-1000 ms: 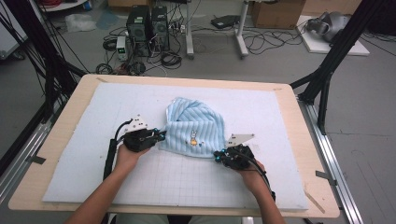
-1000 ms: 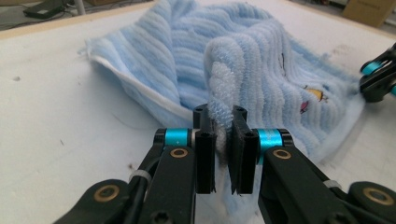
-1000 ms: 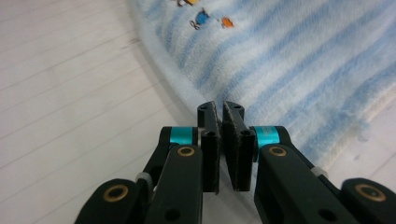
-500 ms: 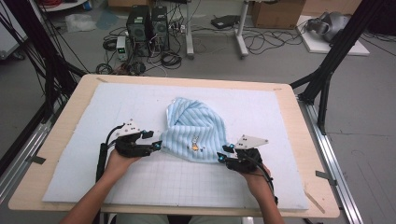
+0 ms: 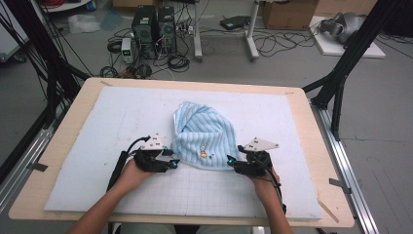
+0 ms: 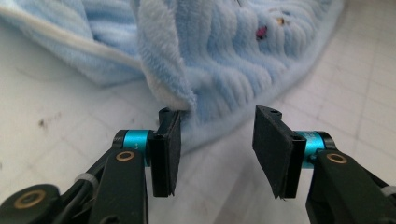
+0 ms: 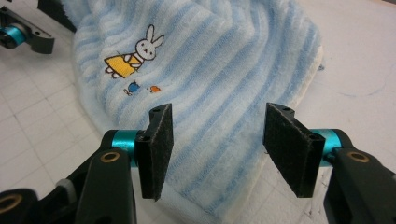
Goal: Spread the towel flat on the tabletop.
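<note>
Towel [image 5: 203, 139], pale blue striped with a small rabbit picture, lies bunched near the middle of the white gridded mat [image 5: 112, 122] on the table [image 5: 63, 146]. Left gripper [image 5: 171, 158] sits at its left edge, jaws apart after just closing a little, gripping nothing. Right gripper [image 5: 233, 165] at the right edge, jaws just opened, straddling the towel's hem without pressing.

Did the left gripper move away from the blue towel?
Yes. The left gripper backed off leftward from the towel, jaws having just opened, now standing empty beside its edge.
</note>
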A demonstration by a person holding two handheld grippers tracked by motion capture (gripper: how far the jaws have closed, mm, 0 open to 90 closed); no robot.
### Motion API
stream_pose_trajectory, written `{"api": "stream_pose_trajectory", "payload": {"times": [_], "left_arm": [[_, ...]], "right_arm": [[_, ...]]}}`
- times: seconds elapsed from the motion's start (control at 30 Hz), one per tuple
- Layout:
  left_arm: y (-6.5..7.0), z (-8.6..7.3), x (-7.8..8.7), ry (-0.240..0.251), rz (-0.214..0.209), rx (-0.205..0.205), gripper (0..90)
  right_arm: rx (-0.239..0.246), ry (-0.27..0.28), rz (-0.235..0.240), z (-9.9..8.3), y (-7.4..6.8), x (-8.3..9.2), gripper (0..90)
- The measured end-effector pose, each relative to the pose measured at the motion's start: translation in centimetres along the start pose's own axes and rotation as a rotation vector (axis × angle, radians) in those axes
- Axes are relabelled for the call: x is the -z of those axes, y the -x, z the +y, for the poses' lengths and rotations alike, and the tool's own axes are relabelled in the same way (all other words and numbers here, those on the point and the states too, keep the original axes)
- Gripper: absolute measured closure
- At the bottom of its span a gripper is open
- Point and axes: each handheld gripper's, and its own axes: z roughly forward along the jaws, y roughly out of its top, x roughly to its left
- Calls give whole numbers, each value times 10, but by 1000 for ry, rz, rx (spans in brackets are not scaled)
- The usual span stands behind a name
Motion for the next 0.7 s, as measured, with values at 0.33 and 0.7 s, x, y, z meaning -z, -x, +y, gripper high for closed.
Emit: {"api": "stream_pose_trajectory", "payload": {"times": [0.33,0.7], "left_arm": [[5,0,3,-33,-61,-23,895],[-5,-15,27,61,-3,80,704]], "right_arm": [[65,-59,51,0,-14,-15,444],[106,-94,127,2,-25,-31,456]]}}
